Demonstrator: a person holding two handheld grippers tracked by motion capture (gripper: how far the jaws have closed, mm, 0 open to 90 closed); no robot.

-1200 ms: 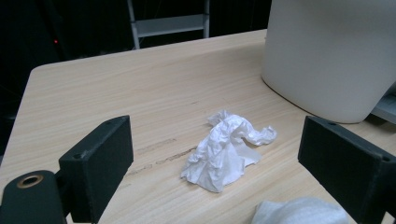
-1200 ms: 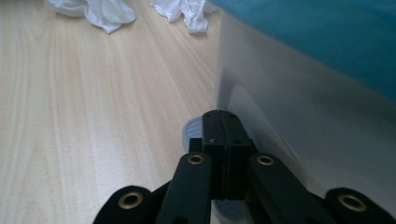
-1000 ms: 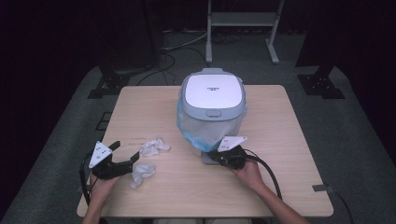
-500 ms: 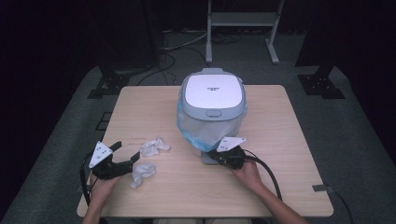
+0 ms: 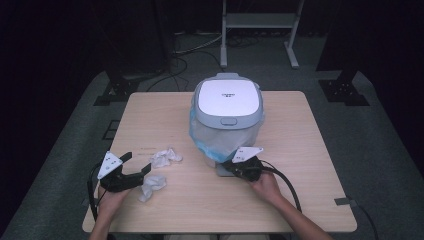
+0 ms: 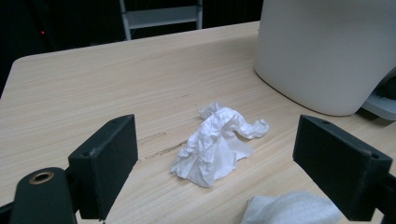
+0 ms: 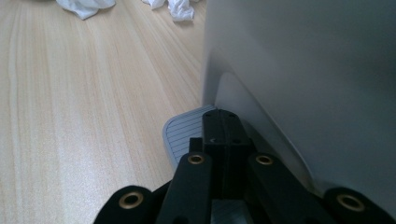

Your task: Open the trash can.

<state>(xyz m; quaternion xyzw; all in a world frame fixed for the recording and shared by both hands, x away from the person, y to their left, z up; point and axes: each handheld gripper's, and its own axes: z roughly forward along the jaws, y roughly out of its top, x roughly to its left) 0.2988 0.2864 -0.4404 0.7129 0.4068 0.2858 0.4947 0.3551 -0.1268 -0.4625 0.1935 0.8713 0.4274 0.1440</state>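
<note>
White pedal bin [image 5: 227, 117] stands mid-table toward the far side, lid shut, clear bag with a blue edge draped around its body; contents not visible. Its grey foot pedal [image 7: 187, 128] sticks out at the near base. Right gripper [image 5: 235, 167] has jaws pressed together, resting on the pedal right beside the bin wall. Left gripper [image 5: 134, 172] sits at the near-left of the wooden table [image 5: 310, 200], jaws wide apart, holding nothing. Near crumpled tissue [image 5: 152, 184] lies at its tips; far tissue [image 6: 217, 142] sits just beyond, between the jaws in the left gripper view.
</note>
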